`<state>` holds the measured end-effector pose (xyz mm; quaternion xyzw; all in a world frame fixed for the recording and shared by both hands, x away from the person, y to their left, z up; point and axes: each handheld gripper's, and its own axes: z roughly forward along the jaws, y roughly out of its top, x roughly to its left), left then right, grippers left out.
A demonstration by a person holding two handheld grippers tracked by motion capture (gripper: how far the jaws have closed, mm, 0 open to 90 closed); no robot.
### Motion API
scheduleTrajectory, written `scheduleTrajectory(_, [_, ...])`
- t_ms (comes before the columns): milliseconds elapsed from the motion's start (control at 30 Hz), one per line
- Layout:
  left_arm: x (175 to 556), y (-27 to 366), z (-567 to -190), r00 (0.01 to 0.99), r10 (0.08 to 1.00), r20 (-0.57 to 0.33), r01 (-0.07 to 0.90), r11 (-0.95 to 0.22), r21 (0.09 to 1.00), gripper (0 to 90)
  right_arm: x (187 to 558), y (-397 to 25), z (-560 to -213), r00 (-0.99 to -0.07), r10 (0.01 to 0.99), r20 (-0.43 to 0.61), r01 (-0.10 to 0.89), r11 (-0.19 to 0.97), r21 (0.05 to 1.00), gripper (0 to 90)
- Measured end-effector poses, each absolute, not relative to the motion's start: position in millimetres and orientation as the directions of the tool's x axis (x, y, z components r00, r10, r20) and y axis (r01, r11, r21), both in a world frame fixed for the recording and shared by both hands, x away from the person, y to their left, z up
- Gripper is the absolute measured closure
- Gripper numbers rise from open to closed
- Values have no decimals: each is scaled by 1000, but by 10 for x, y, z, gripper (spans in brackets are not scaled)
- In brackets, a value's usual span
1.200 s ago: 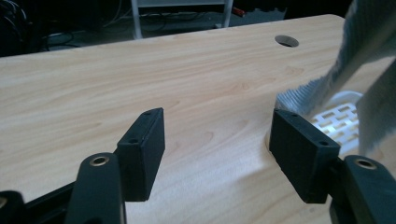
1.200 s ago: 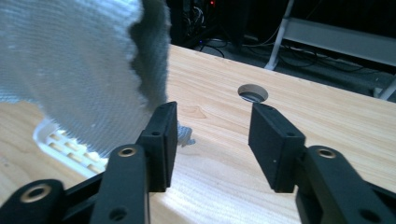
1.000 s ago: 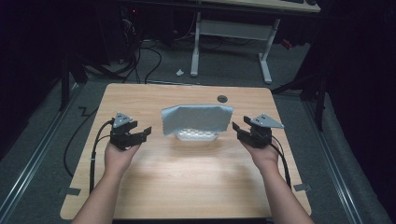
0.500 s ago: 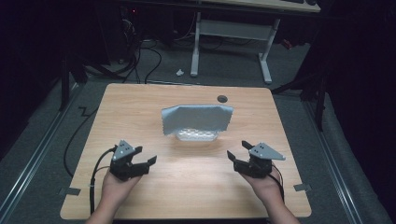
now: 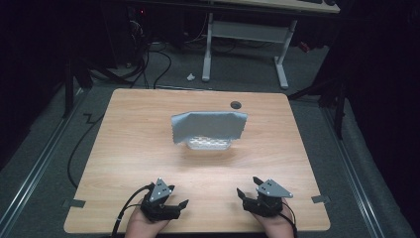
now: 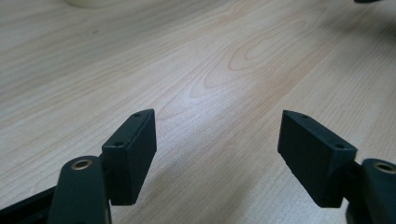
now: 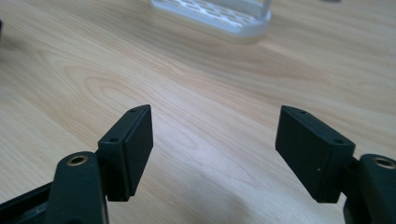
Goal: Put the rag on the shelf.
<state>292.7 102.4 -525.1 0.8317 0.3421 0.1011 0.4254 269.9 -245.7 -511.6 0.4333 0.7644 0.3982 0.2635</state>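
Both my claws sit low at the near edge of the table [image 5: 148, 148]. Left claw [image 5: 173, 204] is spread wide, nothing between its jaws, just bare wood grain under it in the left gripper view. Right claw [image 5: 247, 191] is gaping too, empty. Well ahead, mid-table, there's the grey cloth [image 5: 209, 126] draped over a clear perforated tray [image 5: 209, 144], whose slotted base shows at the top of the right gripper view. I can't read any brand, label or writing anywhere.
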Motion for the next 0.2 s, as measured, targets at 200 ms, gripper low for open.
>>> scheduleTrajectory(200, [2922, 1054, -5259, 734, 667, -130, 492, -390, 778, 274, 2769, -2517, -5176, -482, 876, -17, 484, 283, 828, 261])
